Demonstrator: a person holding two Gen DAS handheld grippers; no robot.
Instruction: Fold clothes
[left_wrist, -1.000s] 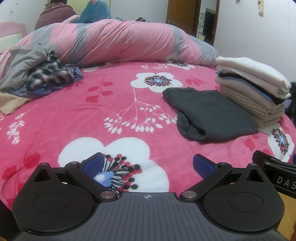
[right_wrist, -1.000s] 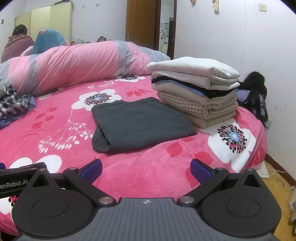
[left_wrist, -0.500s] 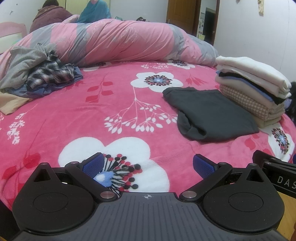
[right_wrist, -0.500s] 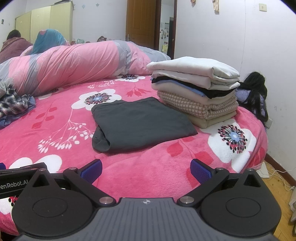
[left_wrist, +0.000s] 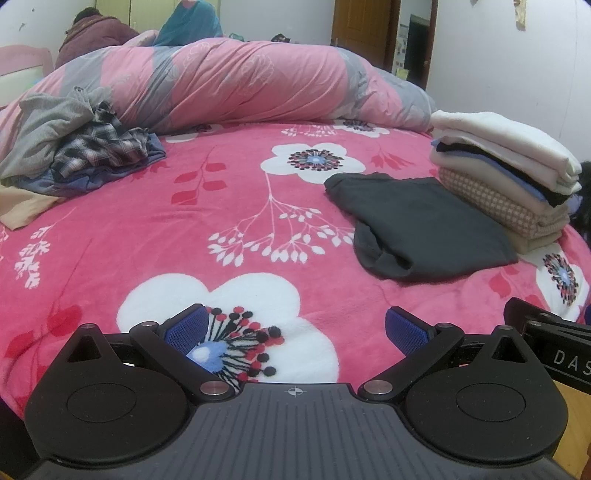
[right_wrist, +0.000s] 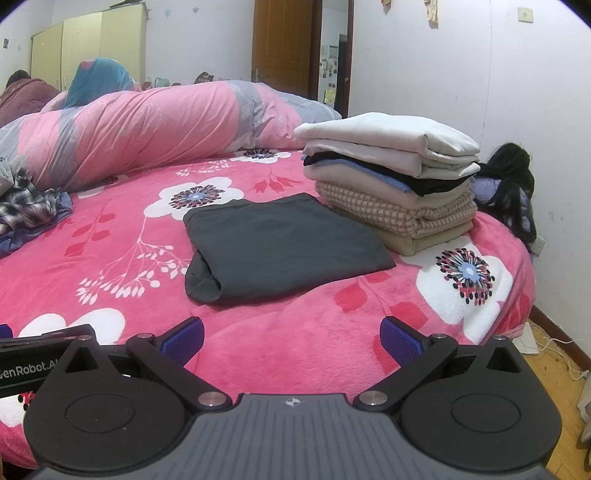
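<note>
Both grippers hang at the near edge of a round bed covered by a pink flowered blanket (left_wrist: 155, 229), side by side and apart. The left gripper (left_wrist: 295, 328) has its blue-padded fingers spread wide with nothing between them, and the right gripper (right_wrist: 291, 338) is spread just as wide and also holds nothing. A dark grey folded garment (right_wrist: 284, 247) lies flat on the blanket ahead of the right gripper, well clear of both. Just right of it, touching or nearly so, stands a stack of folded clothes (right_wrist: 395, 184) with white pieces on top and a checked one lower down. At the far left lies a heap of unfolded clothes (left_wrist: 77, 147), grey and plaid. A rolled pink and grey quilt (left_wrist: 236, 85) stretches across the far side.
</note>
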